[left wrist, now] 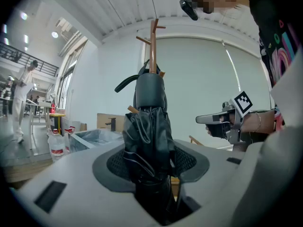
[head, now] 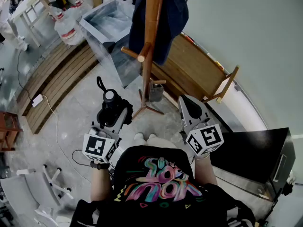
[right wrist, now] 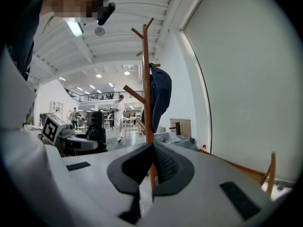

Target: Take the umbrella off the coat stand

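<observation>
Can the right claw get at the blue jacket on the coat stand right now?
Probably yes: the right claw is shut and empty, with open space between it and the jacket.

Wears a black T-shirt [head: 161, 178], printed across the chest with swirling lettering in pink, teal and yellow. Forearms bare behind both tongs. Carries a dark strap [head: 99, 165] on the wrist directly behind the left tongs [head: 113, 109] and a thin bangle [left wrist: 259, 122] behind the right tongs [head: 188, 103]. Equipped with pale grey moulded tongs, fitted with dark mesh-textured pads [right wrist: 165, 167] and black rectangular insets [right wrist: 239, 200]. Capped at each rear end with a white cube [head: 205, 140] bearing black square markers.
</observation>
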